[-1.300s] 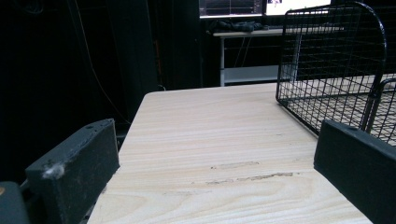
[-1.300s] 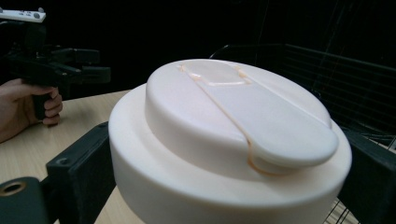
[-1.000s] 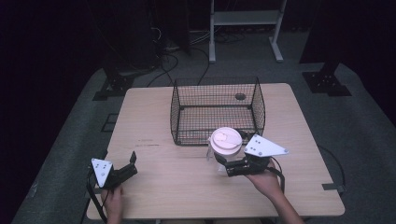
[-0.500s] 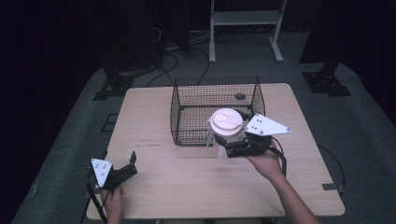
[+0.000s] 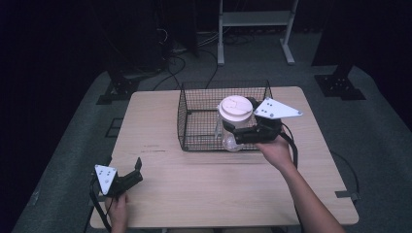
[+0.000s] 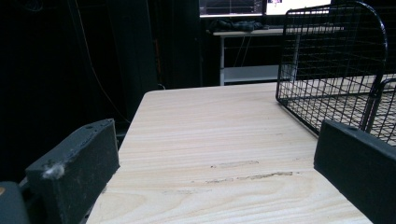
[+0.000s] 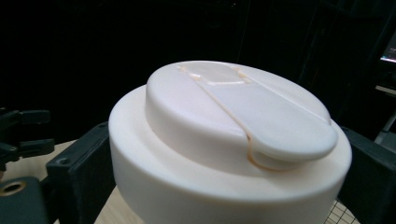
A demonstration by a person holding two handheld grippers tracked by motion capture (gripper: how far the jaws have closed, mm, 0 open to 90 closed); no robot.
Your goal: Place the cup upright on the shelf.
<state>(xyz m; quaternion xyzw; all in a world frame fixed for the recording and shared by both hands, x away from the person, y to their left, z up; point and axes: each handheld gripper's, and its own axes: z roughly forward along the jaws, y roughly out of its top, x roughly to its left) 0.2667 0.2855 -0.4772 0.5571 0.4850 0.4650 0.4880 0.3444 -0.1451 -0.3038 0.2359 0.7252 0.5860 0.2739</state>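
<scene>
Over the near wall of the black wire mesh basket [image 5: 197,127] is where the action is right now: the right gripper [image 5: 232,136] has its jaws clamped on a clear plastic jar with a wide cream-white lid [image 5: 235,109], and the jar hangs over the basket's front-right part, above the wire floor. From the right gripper view, that lid [image 7: 229,135] sits snug between the two black jaws, one on each side, so the grip looks solid.

If the plan is to set it inside, which is my read, I'd keep the jar upright and carry it a bit farther past the front wall before lowering. Wire floors are uneven, so come down slow until the base sits flat, then let go. Releasing early would likely tip it against the mesh. Honestly can't tell from the high view whether the jar's bottom has already cleared the rim or is just brushing it, so I'd lift a touch to be safe.

Meanwhile the left gripper [image 5: 136,171] sits at the near-left corner of the light wooden table [image 5: 204,189], jaws spread wide with nothing between them. It's well apart from the basket, so it's not in the way. Could steady the basket if it slides.
</scene>
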